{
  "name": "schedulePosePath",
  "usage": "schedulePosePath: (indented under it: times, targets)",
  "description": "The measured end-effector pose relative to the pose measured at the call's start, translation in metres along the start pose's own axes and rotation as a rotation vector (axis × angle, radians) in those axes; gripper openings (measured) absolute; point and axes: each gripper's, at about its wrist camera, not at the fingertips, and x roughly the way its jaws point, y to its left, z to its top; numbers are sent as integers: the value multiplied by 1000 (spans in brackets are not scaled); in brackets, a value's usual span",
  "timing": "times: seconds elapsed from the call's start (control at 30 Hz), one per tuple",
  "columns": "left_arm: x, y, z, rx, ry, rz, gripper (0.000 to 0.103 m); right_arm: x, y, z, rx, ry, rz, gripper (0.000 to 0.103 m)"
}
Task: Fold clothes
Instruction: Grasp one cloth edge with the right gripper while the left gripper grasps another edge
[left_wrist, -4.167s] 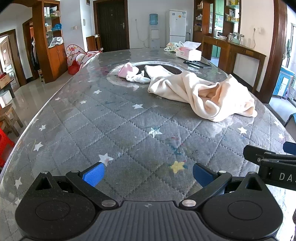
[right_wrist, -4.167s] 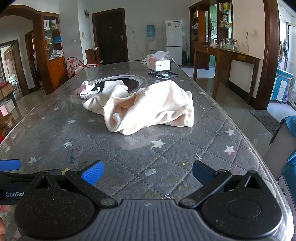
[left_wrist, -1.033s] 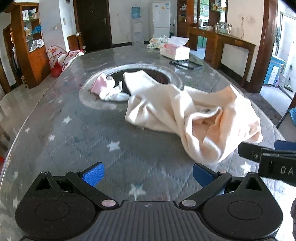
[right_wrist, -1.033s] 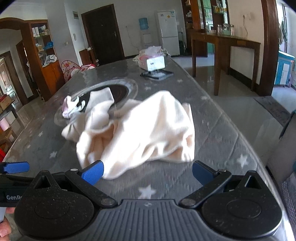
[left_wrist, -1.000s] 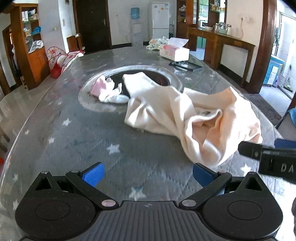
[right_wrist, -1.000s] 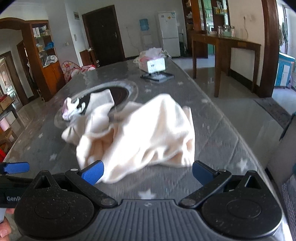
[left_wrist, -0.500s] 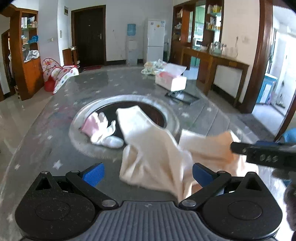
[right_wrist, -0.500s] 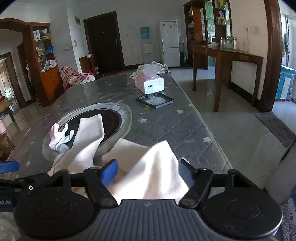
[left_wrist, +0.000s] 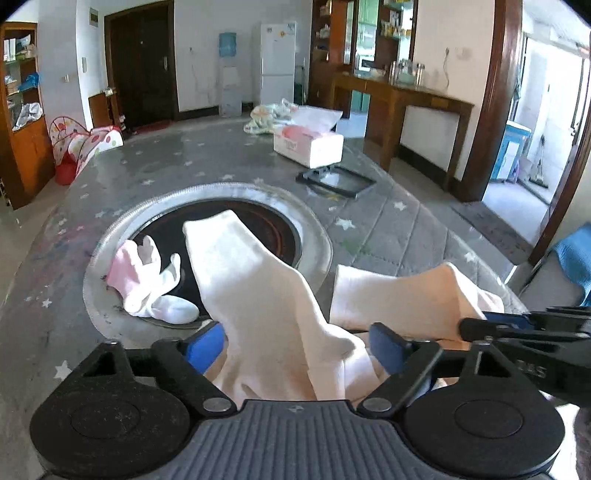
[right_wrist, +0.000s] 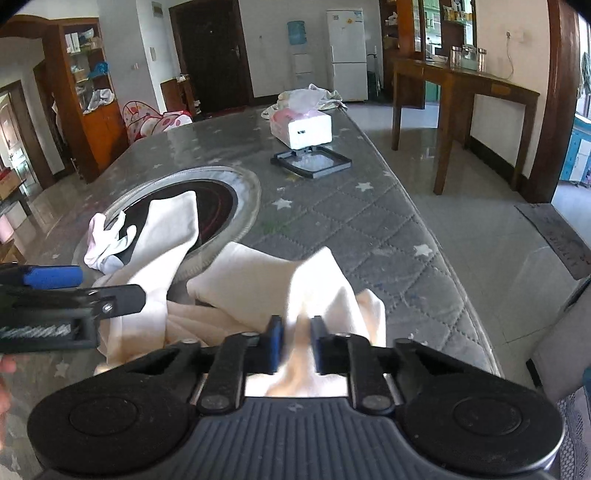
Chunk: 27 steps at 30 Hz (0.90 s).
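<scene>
**Cream garment gripped on one side, loose on the other**

Cream garment (left_wrist: 266, 295) is the only large piece I see, lying crumpled at the near end of the grey star-quilted bench (right_wrist: 369, 221), with one long part reaching onto the round dark inset (left_wrist: 266, 225) in the bench top. My right gripper (right_wrist: 297, 349) has its two blue fingers (right_wrist: 275, 345) drawn narrow, pinching a raised fold of the garment. My left gripper (left_wrist: 295, 345) has its fingers (left_wrist: 203, 345) spread wide; cloth lies between them, unclamped. I count one small pink-and-white garment (left_wrist: 144, 280) on the inset rim, just beside the cream one. Further back stand one tissue box (right_wrist: 301, 129), one flat black-framed tray (right_wrist: 312, 160) and one bundle of pale cloth (left_wrist: 269, 114).
</scene>
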Motion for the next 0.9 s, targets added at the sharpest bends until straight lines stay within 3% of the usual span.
schedulePosePath:
  times: [0.03, 0.2, 0.3, 0.43, 0.9]
  targets:
    - [3, 1, 0, -6, 9, -6, 78, -2, -2, 0, 3, -3, 3, 8]
    - [9, 9, -3, -45, 41, -62, 32, -16, -7, -3, 2, -35, 7, 4]
    - [4, 13, -6, -63, 31, -78, 14, -26, -9, -5, -2, -60, 3, 3]
    - [-14, 18, -12, -75, -4, -82, 9, -45, -11, -11, -11, -99, -1, 3]
    - [-106, 46, -48, -114, -104, -75, 8, -125, -1, -30, -81, -223, 41, 3]
